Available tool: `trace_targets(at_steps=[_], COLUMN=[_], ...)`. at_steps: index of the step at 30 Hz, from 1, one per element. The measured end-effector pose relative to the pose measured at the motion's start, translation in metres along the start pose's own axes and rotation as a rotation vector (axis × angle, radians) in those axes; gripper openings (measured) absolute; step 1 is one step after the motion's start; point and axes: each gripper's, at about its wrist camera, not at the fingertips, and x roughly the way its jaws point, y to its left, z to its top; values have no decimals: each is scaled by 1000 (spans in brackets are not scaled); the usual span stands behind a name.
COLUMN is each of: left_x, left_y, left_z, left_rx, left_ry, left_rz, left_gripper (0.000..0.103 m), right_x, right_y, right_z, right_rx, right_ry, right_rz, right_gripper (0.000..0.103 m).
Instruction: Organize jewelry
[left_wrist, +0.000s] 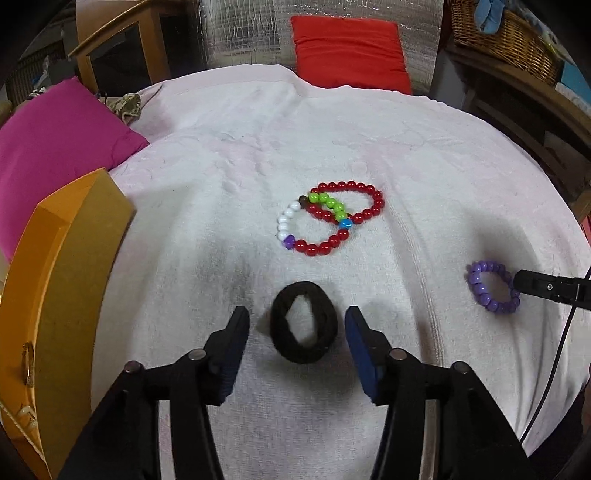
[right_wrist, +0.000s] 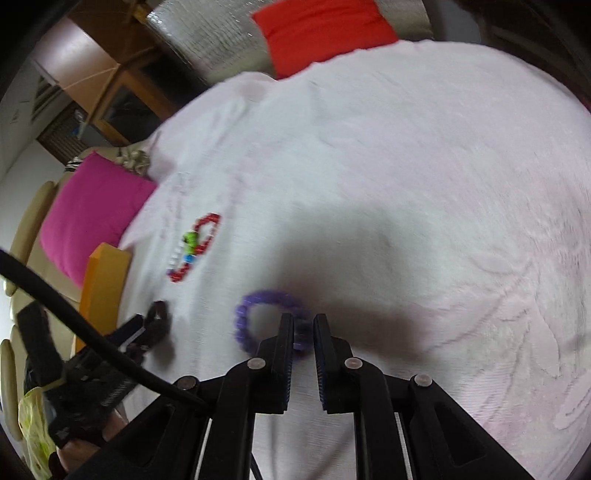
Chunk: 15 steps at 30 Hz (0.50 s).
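Between your left gripper (left_wrist: 297, 325) fingers lies the black hair tie (left_wrist: 303, 322), flat on the white towel (left_wrist: 229, 177), your jaws spread wide on either side and touching nothing. It looks soft and light — it should squash under the pads, so pinch across one side of the band, not the whole loop.

Beyond the hair tie, farther from you, the multicoloured bead bracelet (left_wrist: 295, 230) overlaps the red bead bracelet (left_wrist: 354, 203); hard, glossy beads on what is probably elastic, likely to roll or slip, and lifting one may drag the other.

To the right of the hair tie, your right gripper (right_wrist: 303, 334) straddles the near rim of the purple bead bracelet (right_wrist: 255, 314); the jaws stand narrowly apart with beads between them, and the blur hides whether they bite yet. Left of the hair tie stands the orange wooden box (left_wrist: 55, 277).

No brand, label or writing is readable anywhere.
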Motion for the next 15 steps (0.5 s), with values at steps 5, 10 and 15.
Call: trace_targets(at_steps=[5,10,15], left_x=[3,8,11], left_y=[9,10,8], left_z=[-2,-1,0], left_rx=[-34,-42,-35], left_ry=[21,36,40], left_rz=[-19,-23,-31], left_gripper=[62,62,62], right_x=[-8,-6,1], right_y=[-8,-3,4], right_z=[2,2,1], right_rx=[13,-20,-74], right_ry=[-7,-6,-23], right_rz=[9,-3,-30], right_gripper=[32,32,32])
